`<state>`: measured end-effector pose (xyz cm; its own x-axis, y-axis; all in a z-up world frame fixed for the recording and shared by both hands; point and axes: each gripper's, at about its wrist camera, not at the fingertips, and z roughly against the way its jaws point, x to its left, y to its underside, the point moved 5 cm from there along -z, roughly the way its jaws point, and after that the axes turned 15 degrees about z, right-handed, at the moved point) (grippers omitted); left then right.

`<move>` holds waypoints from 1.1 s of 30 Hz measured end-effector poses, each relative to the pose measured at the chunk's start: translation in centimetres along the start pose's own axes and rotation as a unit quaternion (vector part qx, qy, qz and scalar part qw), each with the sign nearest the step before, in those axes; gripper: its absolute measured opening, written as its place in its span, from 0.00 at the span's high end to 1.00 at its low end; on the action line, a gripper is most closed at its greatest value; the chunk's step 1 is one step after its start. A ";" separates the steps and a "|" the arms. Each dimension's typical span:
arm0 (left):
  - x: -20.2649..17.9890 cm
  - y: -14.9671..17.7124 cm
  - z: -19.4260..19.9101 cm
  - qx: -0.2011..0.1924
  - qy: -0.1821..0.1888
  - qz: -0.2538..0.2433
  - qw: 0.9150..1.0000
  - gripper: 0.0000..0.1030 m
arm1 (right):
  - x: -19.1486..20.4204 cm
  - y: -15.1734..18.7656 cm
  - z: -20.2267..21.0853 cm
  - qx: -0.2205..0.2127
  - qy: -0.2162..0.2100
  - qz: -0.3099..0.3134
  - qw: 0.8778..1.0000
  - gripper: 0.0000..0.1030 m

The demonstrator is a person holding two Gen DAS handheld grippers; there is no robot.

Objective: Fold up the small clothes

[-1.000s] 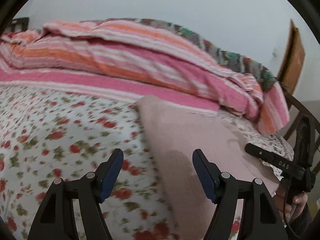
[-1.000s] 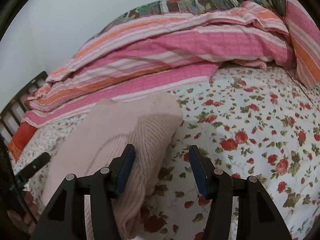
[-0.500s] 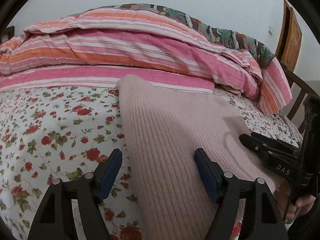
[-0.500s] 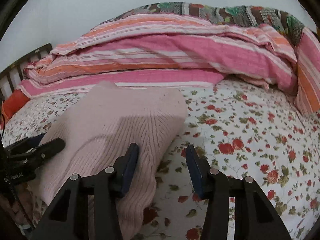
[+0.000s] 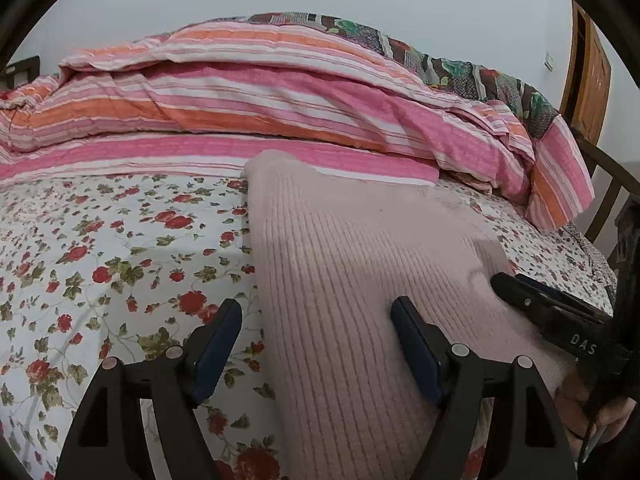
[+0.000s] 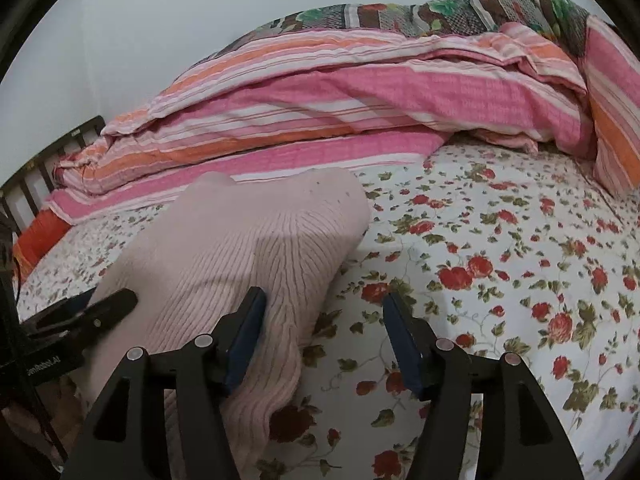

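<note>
Pink ribbed knit [image 5: 352, 280] lies flat on floral bedsheet [image 5: 100, 248], far end near striped quilt [image 5: 240, 100].

L gripper [image 5: 316, 344]: jaws apart, nothing pinched; knit's left edge runs btwn them, right finger over the fabric.

R gripper [image 6: 324, 332]: jaws just opening, not gripping; knit's right edge btwn them, left finger over the fabric, right finger over sheet.

One pale pink ribbed knit garment [image 5: 352, 280] is seen on the floral bedsheet [image 5: 112, 248]. One striped quilt [image 5: 240, 96] is bunched beyond the garment, one patterned blanket [image 5: 440, 60] behind that. Two grippers are counted at the garment's near end: left gripper [image 5: 316, 344], right gripper [image 6: 324, 332].
</note>
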<state>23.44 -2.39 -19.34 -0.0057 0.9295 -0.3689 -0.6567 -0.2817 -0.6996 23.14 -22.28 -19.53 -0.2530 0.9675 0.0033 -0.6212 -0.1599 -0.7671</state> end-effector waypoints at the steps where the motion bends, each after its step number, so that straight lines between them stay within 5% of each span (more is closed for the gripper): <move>1: 0.0 0.1 0.1 -0.003 -0.001 -0.002 1.000 0.25 | 0.1 0.0 0.1 -0.001 0.003 0.002 1.000 0.40; 33: 0.3 0.2 0.2 -0.006 0.001 0.008 1.000 0.22 | -0.3 0.3 0.3 -0.004 0.014 0.002 1.000 0.31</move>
<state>23.21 -2.12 -19.48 -0.0152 0.9243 -0.3814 -0.6468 -0.3000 -0.7012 22.84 -22.65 -19.54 -0.2344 0.9720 -0.0174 -0.6143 -0.1620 -0.7723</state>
